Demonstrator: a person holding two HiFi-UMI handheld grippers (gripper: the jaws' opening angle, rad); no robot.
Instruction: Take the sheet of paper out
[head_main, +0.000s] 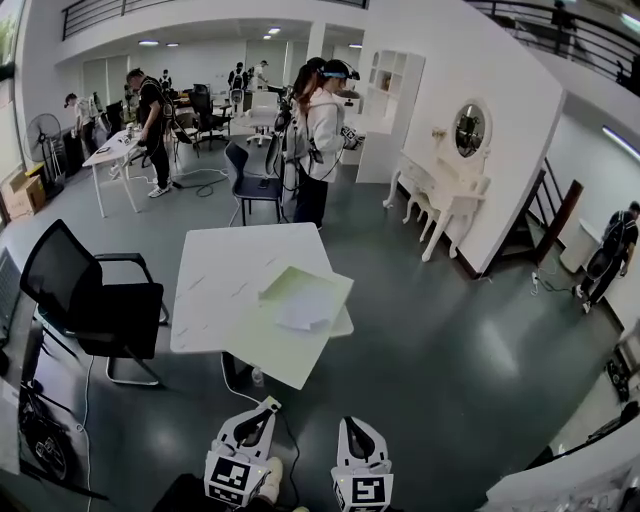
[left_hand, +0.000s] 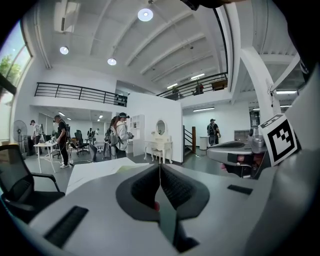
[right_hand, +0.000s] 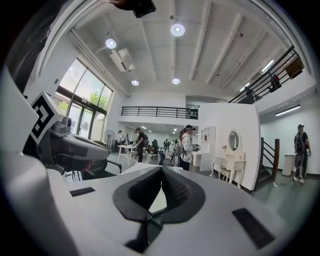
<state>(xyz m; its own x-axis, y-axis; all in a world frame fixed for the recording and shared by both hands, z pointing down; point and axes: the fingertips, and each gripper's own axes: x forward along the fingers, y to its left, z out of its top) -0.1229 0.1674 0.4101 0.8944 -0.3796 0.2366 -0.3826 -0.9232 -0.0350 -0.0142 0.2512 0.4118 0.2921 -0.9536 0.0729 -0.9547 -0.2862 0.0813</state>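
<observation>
A pale green folder (head_main: 305, 295) lies at the near right corner of the white table (head_main: 230, 275), overhanging its edge, with a white sheet of paper (head_main: 303, 312) on top of it. Both grippers hang low in front of the table, well short of it and touching nothing. In the head view my left gripper (head_main: 266, 406) and my right gripper (head_main: 352, 424) sit side by side at the bottom. In the left gripper view the left gripper's (left_hand: 160, 167) jaws meet with nothing between them. The right gripper's (right_hand: 162, 170) jaws are likewise shut and hold nothing.
A black office chair (head_main: 90, 300) stands at the table's left. A person (head_main: 320, 140) stands beyond the table's far end, and others work at desks behind. A white dressing table with a round mirror (head_main: 445, 195) stands against the white partition wall at right.
</observation>
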